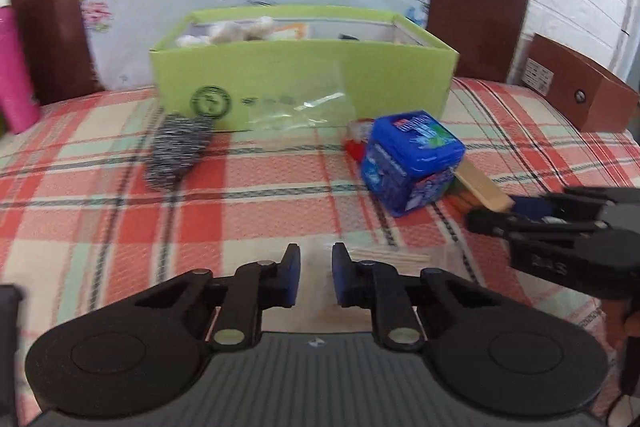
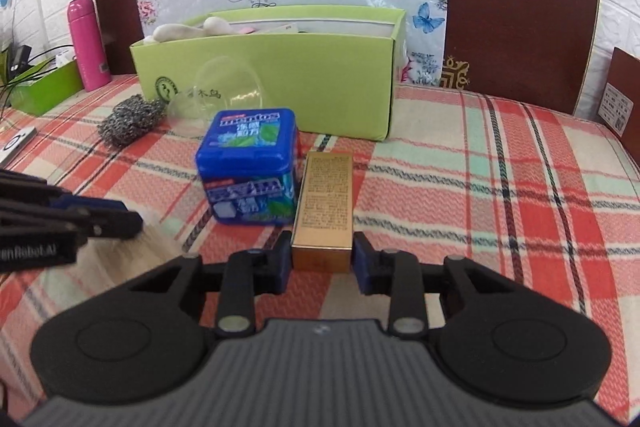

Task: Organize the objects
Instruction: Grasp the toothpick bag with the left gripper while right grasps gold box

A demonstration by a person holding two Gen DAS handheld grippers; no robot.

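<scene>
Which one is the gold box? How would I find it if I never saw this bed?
Find the big green box at the back of the checked bedspread. In front of it sits a blue mint tub, and the gold box lies right beside the tub, its near end between the right gripper's blue pads. It is the only long, shiny gold thing there.

Right of the long gold cardboard box [image 2: 323, 203]: open checked bedcover [image 2: 500, 195]. Left blocked by the blue square plastic mint tub [image 2: 249, 163]; green open cardboard box [image 2: 280, 83] behind.
</scene>
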